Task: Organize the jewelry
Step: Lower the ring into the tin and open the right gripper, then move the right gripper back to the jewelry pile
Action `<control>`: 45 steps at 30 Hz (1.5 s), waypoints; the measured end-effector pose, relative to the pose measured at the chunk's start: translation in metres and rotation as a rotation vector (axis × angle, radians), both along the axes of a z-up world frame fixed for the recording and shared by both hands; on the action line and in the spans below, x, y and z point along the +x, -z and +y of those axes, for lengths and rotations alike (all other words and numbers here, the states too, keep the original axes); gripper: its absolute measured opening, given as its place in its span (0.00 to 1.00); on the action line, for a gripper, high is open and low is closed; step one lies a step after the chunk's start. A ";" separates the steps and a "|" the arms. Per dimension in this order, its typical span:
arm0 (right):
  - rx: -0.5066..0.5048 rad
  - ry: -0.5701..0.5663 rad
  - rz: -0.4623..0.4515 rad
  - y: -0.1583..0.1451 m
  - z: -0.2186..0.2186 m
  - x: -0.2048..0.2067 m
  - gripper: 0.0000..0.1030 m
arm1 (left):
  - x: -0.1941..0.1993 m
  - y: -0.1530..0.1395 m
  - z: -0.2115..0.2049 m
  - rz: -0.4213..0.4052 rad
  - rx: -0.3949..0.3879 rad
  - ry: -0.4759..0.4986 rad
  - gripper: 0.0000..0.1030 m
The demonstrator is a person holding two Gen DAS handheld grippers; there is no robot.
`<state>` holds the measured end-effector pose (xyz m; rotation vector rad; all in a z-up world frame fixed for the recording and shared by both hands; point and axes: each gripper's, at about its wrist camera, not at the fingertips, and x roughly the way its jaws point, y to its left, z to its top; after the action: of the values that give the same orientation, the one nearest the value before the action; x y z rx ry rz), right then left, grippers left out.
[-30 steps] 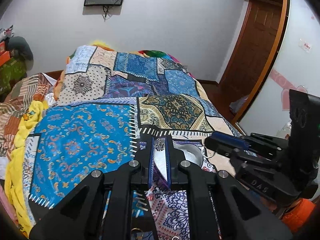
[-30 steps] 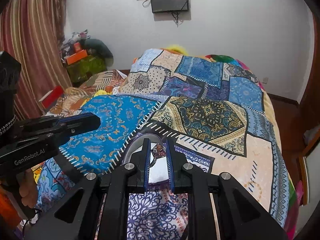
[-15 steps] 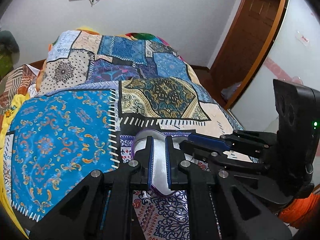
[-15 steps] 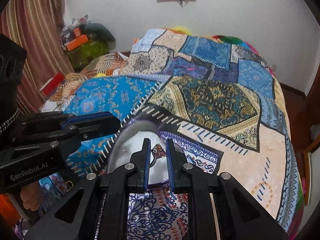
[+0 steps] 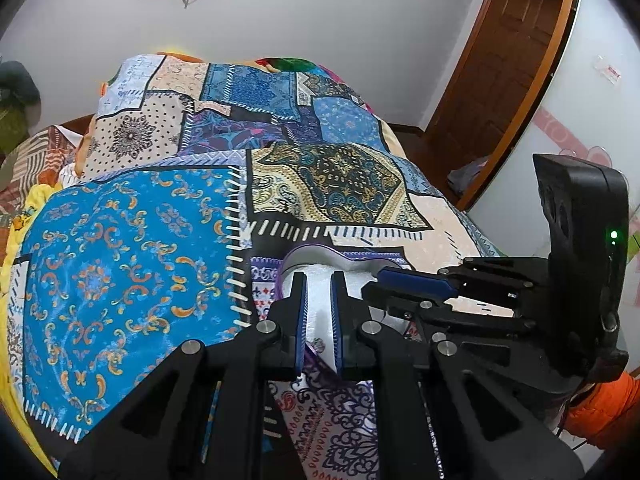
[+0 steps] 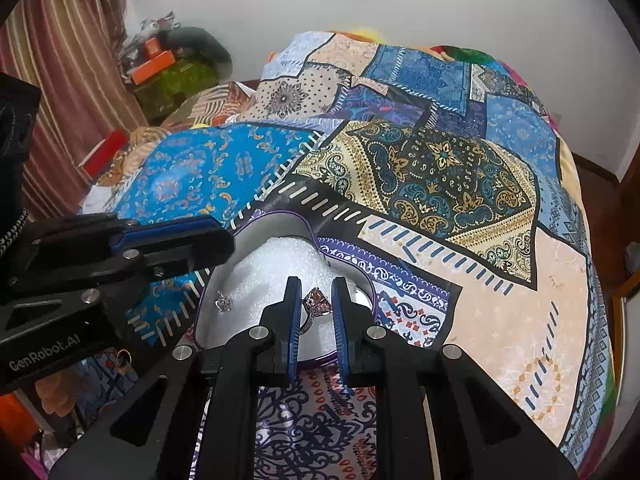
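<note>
A heart-shaped purple box (image 6: 224, 276) with white foam lining lies open on the patchwork bedspread (image 6: 440, 176); it also shows in the left wrist view (image 5: 288, 256). My right gripper (image 6: 316, 292) holds a silver ring with an orange-pink stone (image 6: 316, 302) between its pads, just over the foam. A small silver crown pendant (image 6: 224, 302) lies on the foam at the left. My left gripper (image 5: 318, 284) is slightly open and empty over the box. It shows at the left of the right wrist view (image 6: 200, 236).
A small gold ring (image 6: 124, 358) lies on the bedspread left of the box. Clutter and a striped curtain (image 6: 60, 60) stand at the far left. A wooden door (image 5: 500, 60) is at the right. The bed's edge drops off on the right.
The left gripper let go of the silver pendant, which now lies on the foam. Both grippers moved forward and down over the box. The right gripper still holds the ring.
</note>
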<state>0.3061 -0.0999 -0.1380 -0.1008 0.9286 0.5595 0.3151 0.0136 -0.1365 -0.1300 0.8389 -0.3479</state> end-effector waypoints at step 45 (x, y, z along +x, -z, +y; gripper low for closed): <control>-0.009 0.071 -0.096 -0.042 -0.029 -0.095 0.39 | -0.119 -0.028 0.042 -0.048 0.120 -0.125 0.38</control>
<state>0.2114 -0.1284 -0.0964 -0.1017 0.8382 0.4808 0.1961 0.0560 -0.1081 -0.0618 0.7979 -0.1821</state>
